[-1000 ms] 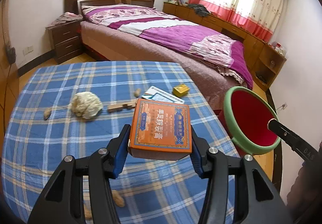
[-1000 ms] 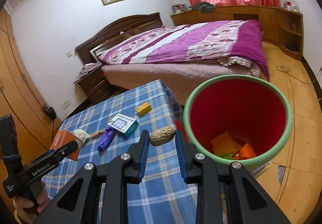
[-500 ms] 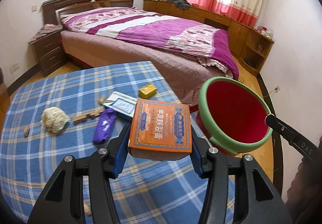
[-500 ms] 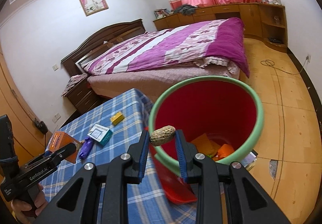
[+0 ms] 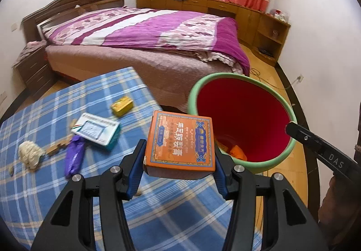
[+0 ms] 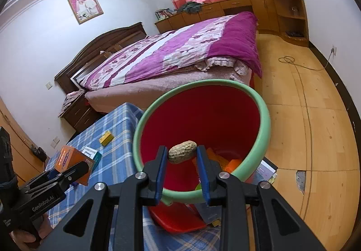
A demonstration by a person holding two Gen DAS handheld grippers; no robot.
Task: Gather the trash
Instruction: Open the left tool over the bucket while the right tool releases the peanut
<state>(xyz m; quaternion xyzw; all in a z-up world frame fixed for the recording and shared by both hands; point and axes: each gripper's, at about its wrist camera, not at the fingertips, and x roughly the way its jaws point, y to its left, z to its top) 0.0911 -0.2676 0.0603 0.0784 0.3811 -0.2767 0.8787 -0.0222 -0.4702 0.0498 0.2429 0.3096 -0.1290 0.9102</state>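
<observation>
My left gripper (image 5: 179, 156) is shut on an orange box (image 5: 180, 141), held above the checked tablecloth's right edge, just left of the red bin with a green rim (image 5: 239, 84). My right gripper (image 6: 182, 155) is shut on a peanut (image 6: 182, 154) and hangs over the bin's (image 6: 203, 85) open mouth. Orange scraps (image 6: 233, 163) lie at the bin's bottom. On the table (image 5: 45, 183) lie a purple wrapper (image 5: 74, 156), a white and teal box (image 5: 96, 131), a small yellow box (image 5: 122, 106), a wooden piece (image 5: 56, 148) and a crumpled tissue ball (image 5: 29, 154).
A bed with a purple quilt (image 5: 146, 34) stands behind the table and bin. A red dustpan (image 6: 178, 219) and papers lie on the floor by the bin. Wooden floor (image 6: 315, 126) stretches to the right, with a cable across it.
Both grippers have swung right toward the bin. The peanut went from over the table to over the bin's mouth. The orange box now sits close to the bin's rim.
</observation>
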